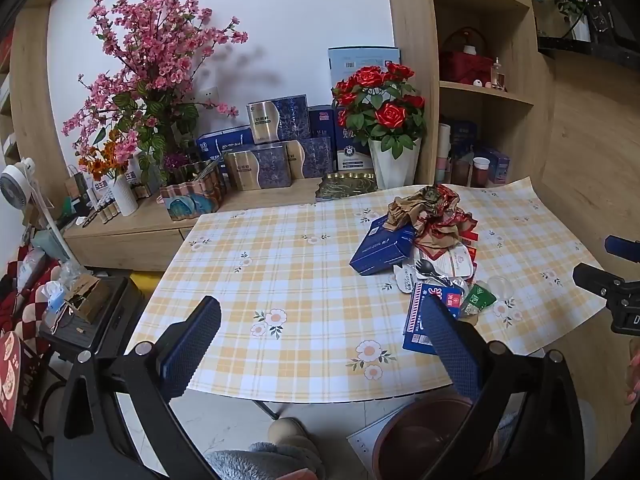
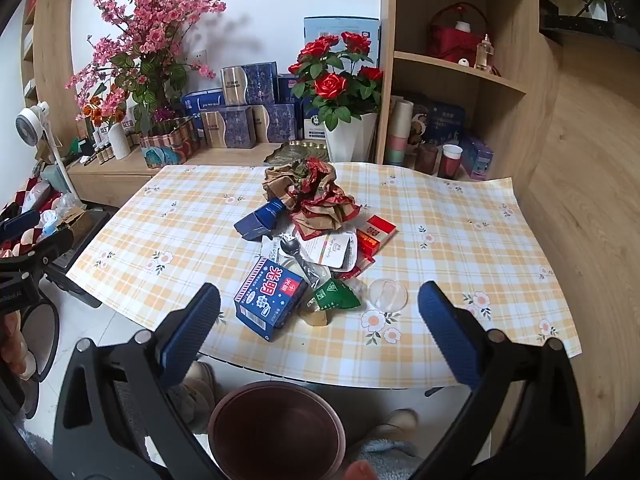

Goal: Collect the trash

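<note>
On the checked table point(image 2: 460, 240), the trash pile point(image 2: 316, 240) lies untouched; the bin point(image 2: 276, 432) below looks empty, and both the left gripper point(image 1: 320, 344) and right gripper point(image 2: 320, 332) are spread wide, holding nothing.

Both the left tool point(image 1: 320, 344) and right tool point(image 2: 320, 336) gape wide, angled downward.

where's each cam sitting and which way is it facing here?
Left wrist: on the left gripper, angled down over the table, trash pile to its right; own open fingers, right gripper at the edge.
Right wrist: on the right gripper, facing the trash pile head-on; own open fingers.
Shared: trash pile, table, brown bin below.
</note>
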